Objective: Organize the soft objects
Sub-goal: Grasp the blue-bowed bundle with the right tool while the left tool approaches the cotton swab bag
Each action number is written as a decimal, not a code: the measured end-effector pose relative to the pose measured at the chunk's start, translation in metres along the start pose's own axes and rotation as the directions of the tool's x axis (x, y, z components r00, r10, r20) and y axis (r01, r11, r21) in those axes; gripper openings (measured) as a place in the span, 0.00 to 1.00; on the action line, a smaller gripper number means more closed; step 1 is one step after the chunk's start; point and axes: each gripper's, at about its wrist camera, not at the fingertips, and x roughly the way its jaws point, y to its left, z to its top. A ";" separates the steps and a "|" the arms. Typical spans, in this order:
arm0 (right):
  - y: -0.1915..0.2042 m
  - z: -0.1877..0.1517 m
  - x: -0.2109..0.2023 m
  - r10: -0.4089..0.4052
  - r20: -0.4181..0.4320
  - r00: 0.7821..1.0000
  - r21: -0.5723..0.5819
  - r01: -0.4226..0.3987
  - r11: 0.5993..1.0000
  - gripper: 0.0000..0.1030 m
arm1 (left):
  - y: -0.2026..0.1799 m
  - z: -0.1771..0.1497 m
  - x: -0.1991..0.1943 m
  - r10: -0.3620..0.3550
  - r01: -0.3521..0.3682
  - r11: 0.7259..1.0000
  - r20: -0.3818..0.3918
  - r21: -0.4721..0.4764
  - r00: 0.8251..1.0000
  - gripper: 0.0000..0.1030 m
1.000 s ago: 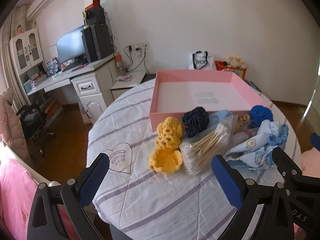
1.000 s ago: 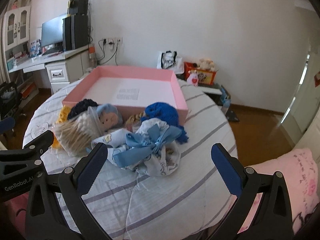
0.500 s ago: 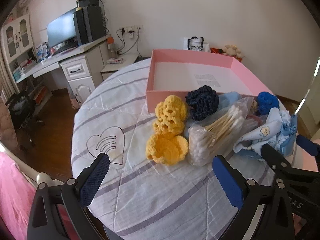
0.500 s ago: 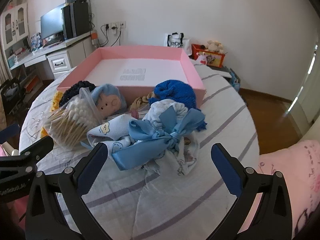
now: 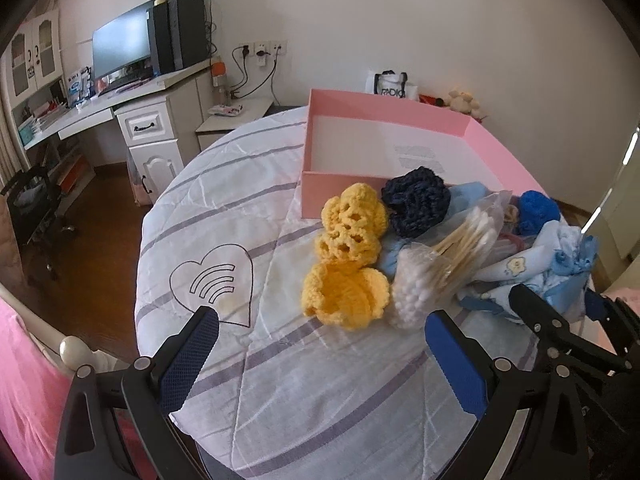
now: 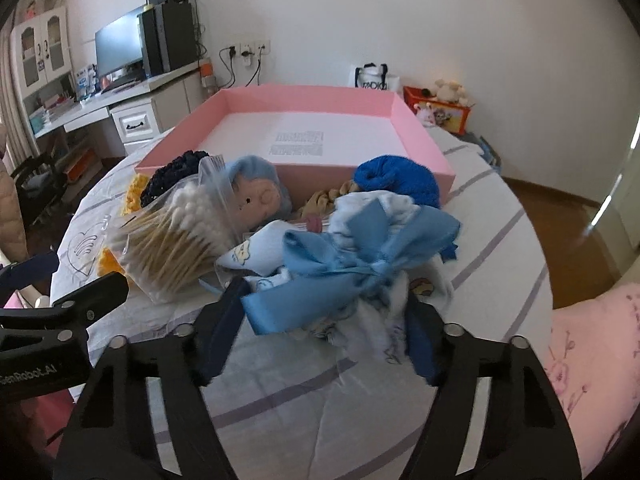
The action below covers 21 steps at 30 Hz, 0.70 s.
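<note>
Right gripper (image 6: 324,320): partly closed around blue bow cloth (image 6: 352,264), grip unconfirmed | bow's long axis: left-right | left gripper (image 5: 320,344): wide open, nothing held

The doll (image 6: 256,196) is half hidden behind the swab bag (image 6: 176,240). The right gripper (image 6: 320,336) is blurred, and the cloth bundle (image 6: 360,264) covers its fingertips. The printed label (image 6: 298,142) in the box (image 6: 424,136) is too small to be read.
</note>
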 end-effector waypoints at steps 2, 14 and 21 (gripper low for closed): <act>-0.001 -0.001 -0.004 0.014 0.004 1.000 0.008 -0.014 1.000 0.57 | -0.002 0.000 -0.002 -0.001 0.001 1.000 0.006 0.004 1.000 0.99; -0.022 -0.002 -0.014 0.110 0.004 0.994 0.093 -0.110 0.990 0.51 | -0.010 0.000 -0.016 -0.034 0.034 0.999 0.026 0.002 0.999 0.99; -0.046 0.003 -0.041 0.109 0.083 0.991 0.137 -0.119 0.983 0.51 | -0.018 0.004 -0.024 -0.050 0.050 0.999 0.049 0.009 0.998 0.99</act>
